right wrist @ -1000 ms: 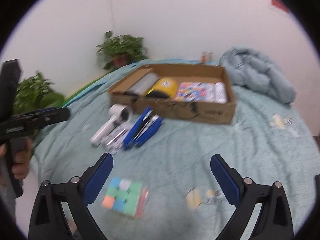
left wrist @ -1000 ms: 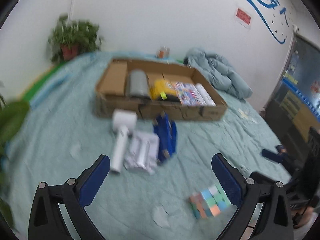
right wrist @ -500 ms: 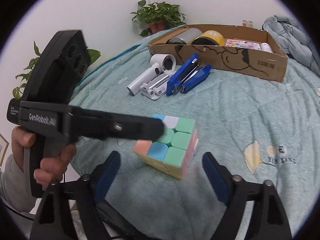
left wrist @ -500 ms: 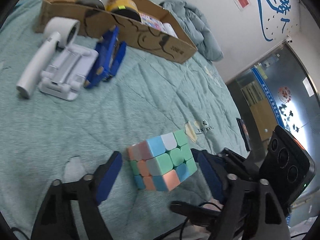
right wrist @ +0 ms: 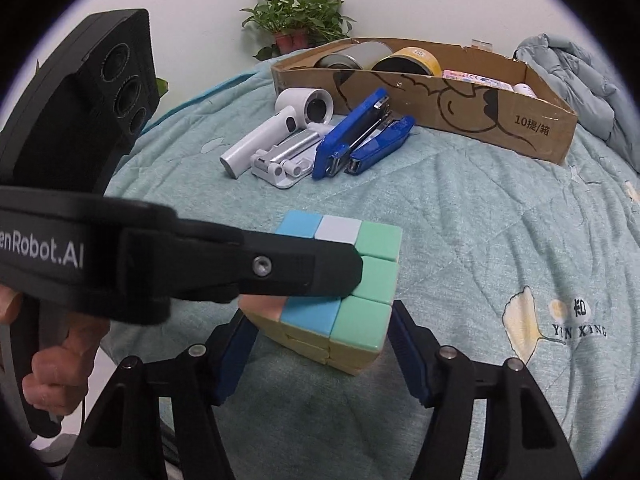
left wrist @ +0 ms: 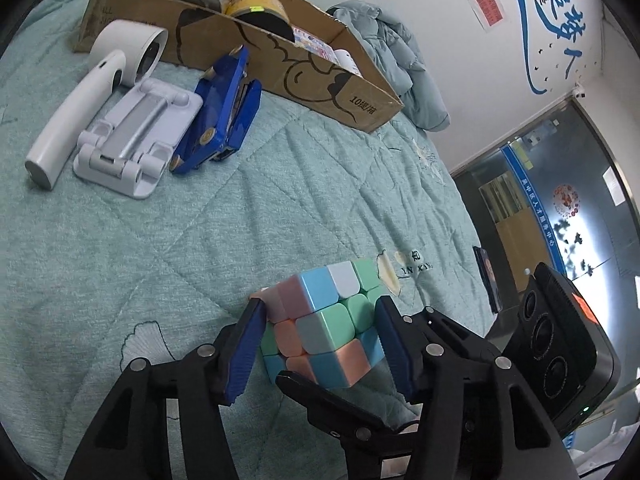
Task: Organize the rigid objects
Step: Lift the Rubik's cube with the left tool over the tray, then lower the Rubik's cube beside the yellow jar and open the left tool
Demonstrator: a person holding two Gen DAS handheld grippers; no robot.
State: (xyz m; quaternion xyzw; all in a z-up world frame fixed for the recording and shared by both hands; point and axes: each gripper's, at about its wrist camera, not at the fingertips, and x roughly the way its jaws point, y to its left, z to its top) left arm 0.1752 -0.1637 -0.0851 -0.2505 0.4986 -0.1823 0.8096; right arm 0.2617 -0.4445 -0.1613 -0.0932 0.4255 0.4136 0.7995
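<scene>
Left wrist: left gripper (left wrist: 320, 344) clamped on pastel cube (left wrist: 324, 324) low on the quilt (left wrist: 120, 260); squeeze evenly, lift straight. Right wrist: right gripper (right wrist: 320, 354) narrowed around the cube (right wrist: 360, 280), contact unclear; ease away, then carry toward cardboard box (right wrist: 500, 120)

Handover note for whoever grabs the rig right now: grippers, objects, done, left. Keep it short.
Left gripper: pads against two opposite sides of the pastel cube, apparently gripping it.
Right gripper: pads flank the same cube on its other two sides; contact unclear.
Cube sits on the teal quilt.
Done: tape rolls and a printed pack are in the cardboard box.
Left: cube, white handheld device, white folding stand, blue stapler, all outside the box.
</scene>
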